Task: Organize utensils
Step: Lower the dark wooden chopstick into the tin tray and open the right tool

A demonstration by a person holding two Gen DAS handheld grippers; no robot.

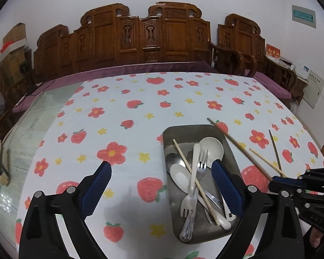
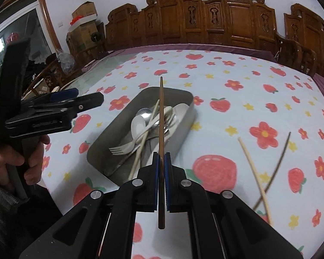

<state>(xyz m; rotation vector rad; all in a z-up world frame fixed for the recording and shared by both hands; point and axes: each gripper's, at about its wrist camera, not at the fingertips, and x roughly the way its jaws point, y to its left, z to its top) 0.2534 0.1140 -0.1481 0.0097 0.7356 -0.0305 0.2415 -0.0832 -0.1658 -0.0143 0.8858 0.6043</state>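
The right claw [image 2: 161,161] is clamped on a brown chopstick [image 2: 161,116], whose shaft passes between the blue pads [image 2: 155,172] and points forward over the tray [image 2: 110,138]. Its tail end sticks out behind the pads. The left claw [image 1: 161,172] has its fingers wide apart and grips nothing; one blue pad [image 1: 224,185] hangs over the tray's right edge, the other above the cloth [image 1: 118,112].

The grey metal tray rests on the bench's flowered cloth. In it lie a metal fork [image 1: 197,179], a white fork [image 1: 189,196], two white spoons [image 1: 211,149], a metal spoon [image 1: 172,158], a pale chopstick [image 1: 192,177] laid diagonally across them, and a white-handled knife [image 1: 225,208].

To the right of the tray, on the cloth, a pale chopstick [image 2: 253,172] and a dark chopstick [image 2: 278,161] cross each other. Beyond the bench stands a carved wooden settee [image 1: 140,36] against a white wall.
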